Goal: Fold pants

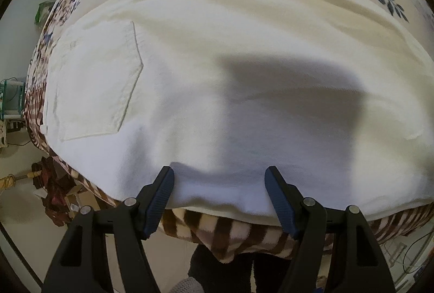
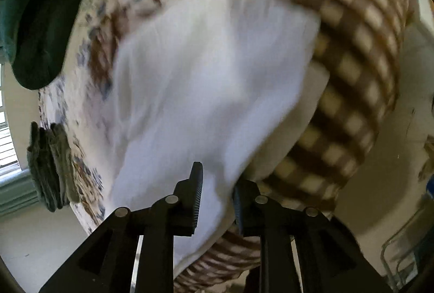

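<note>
Lying flat across the patterned blanket (image 1: 244,236), the white pants (image 1: 217,81) spread wide, back pocket (image 1: 95,84) facing up. Above their near edge, the left gripper (image 1: 219,179) hangs with jaws spread — nothing between them. At the pants' other end, the right gripper (image 2: 217,184) pinches a fold of white cloth — blurred.
</note>
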### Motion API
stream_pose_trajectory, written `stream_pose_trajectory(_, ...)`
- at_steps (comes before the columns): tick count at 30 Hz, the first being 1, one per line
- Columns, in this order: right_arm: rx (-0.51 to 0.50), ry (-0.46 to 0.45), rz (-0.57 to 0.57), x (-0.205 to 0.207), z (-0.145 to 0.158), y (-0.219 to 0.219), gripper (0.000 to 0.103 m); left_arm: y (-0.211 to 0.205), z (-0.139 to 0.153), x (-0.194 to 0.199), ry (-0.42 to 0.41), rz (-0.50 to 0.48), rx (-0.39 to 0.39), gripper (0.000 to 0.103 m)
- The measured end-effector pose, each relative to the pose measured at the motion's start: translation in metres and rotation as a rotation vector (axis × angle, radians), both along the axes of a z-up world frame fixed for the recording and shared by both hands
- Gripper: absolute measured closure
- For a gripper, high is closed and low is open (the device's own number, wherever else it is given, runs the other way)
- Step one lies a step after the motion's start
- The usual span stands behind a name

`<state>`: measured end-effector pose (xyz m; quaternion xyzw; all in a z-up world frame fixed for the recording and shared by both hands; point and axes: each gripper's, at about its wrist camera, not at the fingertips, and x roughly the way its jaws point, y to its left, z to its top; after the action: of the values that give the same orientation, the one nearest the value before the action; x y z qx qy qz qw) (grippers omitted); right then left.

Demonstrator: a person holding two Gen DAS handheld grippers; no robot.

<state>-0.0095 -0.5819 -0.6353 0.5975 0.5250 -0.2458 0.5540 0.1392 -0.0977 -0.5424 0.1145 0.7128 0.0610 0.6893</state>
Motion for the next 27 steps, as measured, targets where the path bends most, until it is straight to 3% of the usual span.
stream_pose_trajectory(1,0.009,-0.008,-0.017,0.0,0.0,0.003,0.099,0.0,0.001,-0.001,0.005,-0.001,-0.003,0.035)
stream_pose_trajectory(6,0.016,-0.103,-0.13,-0.01,0.04,-0.003,0.099,-0.003,0.013,-0.005,0.016,-0.005,-0.041,0.035)
stream_pose_trajectory(8,0.009,-0.087,-0.089,-0.009,0.041,-0.006,0.099,-0.004,0.015,-0.006,0.02,-0.012,-0.051,0.035)
stream_pose_trajectory(10,0.015,-0.013,0.021,-0.001,0.026,-0.005,0.099,-0.006,0.011,-0.006,0.018,-0.03,-0.043,0.035)
stream_pose_trajectory(14,-0.038,0.114,0.176,0.002,0.007,-0.011,0.083,-0.009,0.005,-0.005,0.032,-0.036,-0.037,0.035)
stream_pose_trajectory(17,-0.093,0.047,0.13,-0.009,0.025,-0.023,0.07,-0.018,0.008,-0.004,0.016,-0.042,-0.049,0.035)
stream_pose_trajectory(20,-0.125,-0.022,-0.007,-0.026,0.033,-0.042,0.07,-0.03,0.005,-0.003,0.017,-0.049,-0.055,0.035)
stream_pose_trajectory(23,-0.149,0.038,-0.116,-0.034,0.033,-0.058,0.07,-0.04,0.004,0.0,0.017,-0.057,-0.052,0.035)
stream_pose_trajectory(25,-0.226,0.007,-0.071,-0.018,0.047,-0.07,0.069,-0.048,0.009,0.003,0.003,-0.067,-0.051,0.035)
stream_pose_trajectory(27,-0.315,-0.004,0.028,0.011,0.06,-0.08,0.058,-0.059,0.014,0.006,-0.019,-0.087,-0.043,0.035)
